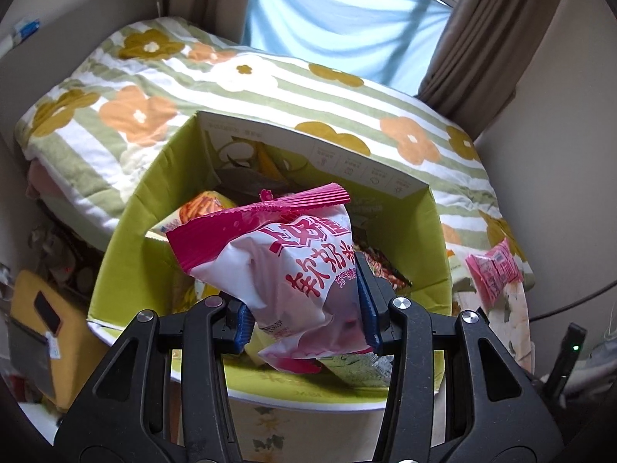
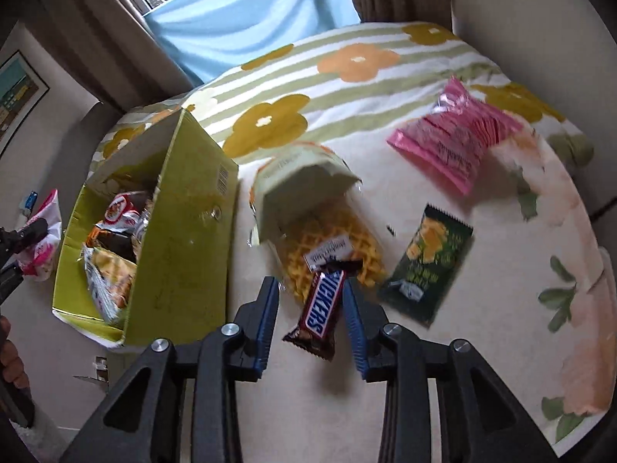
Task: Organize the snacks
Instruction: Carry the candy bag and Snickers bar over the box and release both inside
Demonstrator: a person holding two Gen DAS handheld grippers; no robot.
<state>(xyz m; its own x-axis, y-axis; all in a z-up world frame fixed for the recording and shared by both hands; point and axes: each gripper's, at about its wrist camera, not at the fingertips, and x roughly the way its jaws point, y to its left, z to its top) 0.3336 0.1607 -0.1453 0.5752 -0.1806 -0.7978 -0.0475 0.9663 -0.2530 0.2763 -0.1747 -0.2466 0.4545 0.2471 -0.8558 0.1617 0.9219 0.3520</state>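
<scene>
My left gripper (image 1: 304, 301) is shut on a pink and white snack bag (image 1: 285, 270) and holds it above the open green cardboard box (image 1: 432, 239), which holds several snack packets. The bag and left gripper also show at the left edge of the right wrist view (image 2: 42, 243). My right gripper (image 2: 310, 289) is open, its fingers either side of a Snickers bar (image 2: 320, 308) on the bed. The green box (image 2: 185, 239) stands to its left.
On the bed lie a waffle packet (image 2: 327, 227), a dark green snack packet (image 2: 428, 266) and a pink packet (image 2: 451, 142), also seen in the left wrist view (image 1: 493, 270). A floral quilt (image 1: 193, 88) lies behind the box. A yellow object (image 1: 46, 316) sits left of it.
</scene>
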